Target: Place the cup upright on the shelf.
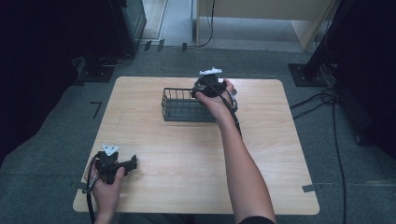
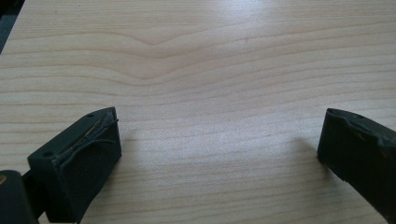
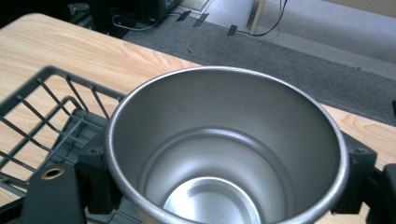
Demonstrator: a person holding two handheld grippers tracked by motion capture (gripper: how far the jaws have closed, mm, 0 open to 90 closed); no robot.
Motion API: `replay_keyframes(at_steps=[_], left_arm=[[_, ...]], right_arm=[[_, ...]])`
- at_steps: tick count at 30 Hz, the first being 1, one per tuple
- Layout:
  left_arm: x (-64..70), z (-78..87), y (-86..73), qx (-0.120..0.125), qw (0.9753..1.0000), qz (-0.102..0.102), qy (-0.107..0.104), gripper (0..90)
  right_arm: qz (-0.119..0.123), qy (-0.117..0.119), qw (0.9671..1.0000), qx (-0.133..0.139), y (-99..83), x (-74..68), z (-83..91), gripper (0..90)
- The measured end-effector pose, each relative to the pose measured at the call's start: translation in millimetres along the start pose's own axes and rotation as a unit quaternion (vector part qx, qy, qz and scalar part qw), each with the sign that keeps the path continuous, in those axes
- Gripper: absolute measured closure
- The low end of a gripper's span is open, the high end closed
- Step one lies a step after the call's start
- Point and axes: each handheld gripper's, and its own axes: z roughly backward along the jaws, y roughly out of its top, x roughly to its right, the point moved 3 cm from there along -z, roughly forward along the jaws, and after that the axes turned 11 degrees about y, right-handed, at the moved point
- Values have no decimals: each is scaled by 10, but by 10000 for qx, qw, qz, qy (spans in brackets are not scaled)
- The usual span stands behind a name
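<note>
A steel cup [image 3: 224, 149] stands open side up between the jaws of my right gripper [image 3: 224, 177], which is shut on its sides. In the high view the right gripper [image 1: 211, 86] hovers at the right end of a black wire basket [image 1: 180, 105] near the table's far edge. The cup itself is hidden there by the hand. My left gripper [image 1: 133, 162] rests low near the table's front left corner, open, with bare wood between its fingers [image 2: 79, 158].
The wooden table [image 1: 187, 154] stands on grey carpet. Cables [image 1: 327, 100] run over the floor at the right, and dark stands flank the table's far corners. The basket's wire wall [image 3: 42, 112] lies just left of the cup.
</note>
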Motion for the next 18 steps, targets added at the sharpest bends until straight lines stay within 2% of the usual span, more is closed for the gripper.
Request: replay_keyframes(at_steps=[8,14,18], left_arm=[[0,0,0,-3,10000,-2,2,0],[0,-1,2,-5,10000,-14,-1,0],[-1,-1,2,-5,10000,-14,1,0]], right_arm=[[-147,45,9998,82,-69,62,-43,181],[-110,27,9999,50,-62,82,-69,181],[-294,28,9995,56,-58,149,-115,181]])
